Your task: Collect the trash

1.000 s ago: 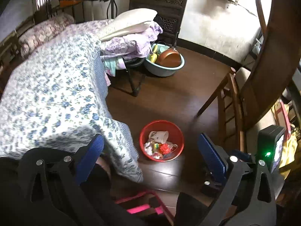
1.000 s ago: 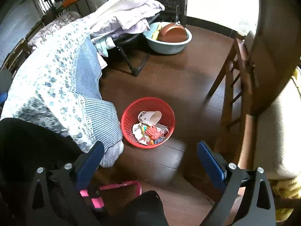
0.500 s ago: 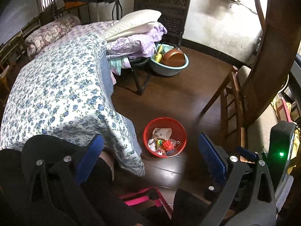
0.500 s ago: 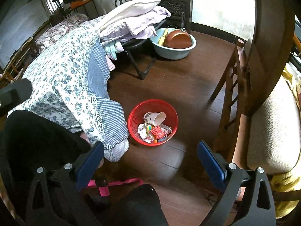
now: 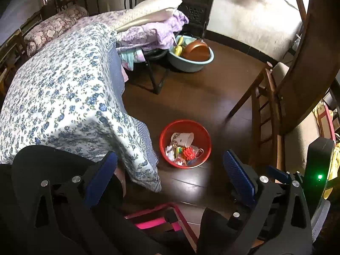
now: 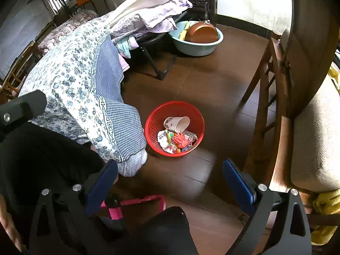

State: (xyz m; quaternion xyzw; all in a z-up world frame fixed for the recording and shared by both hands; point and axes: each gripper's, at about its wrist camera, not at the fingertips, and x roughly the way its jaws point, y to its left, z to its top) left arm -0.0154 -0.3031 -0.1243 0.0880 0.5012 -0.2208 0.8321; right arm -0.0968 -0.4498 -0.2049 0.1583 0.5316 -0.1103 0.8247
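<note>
A red round basket (image 5: 165, 140) stands on the dark wood floor beside the bed corner; it also shows in the right wrist view (image 6: 153, 125). In it lie a white paper cup (image 5: 183, 138), crumpled paper and a red-orange scrap (image 6: 180, 139). My left gripper (image 5: 170, 172) is open and empty, held high above the floor on the near side of the basket. My right gripper (image 6: 170, 174) is open and empty, also high above the floor and nearer than the basket.
A bed with a blue floral quilt (image 5: 59, 89) fills the left. A folding rack with bedding (image 5: 148, 27) and a teal basin with a brown pan (image 5: 191, 55) stand behind. A wooden chair (image 5: 261, 114) and cushioned seat (image 6: 314, 131) are right. A pink frame (image 6: 136, 204) lies below.
Both grippers rose and drew back, so the basket looks smaller and farther off. Both stay open and empty.
</note>
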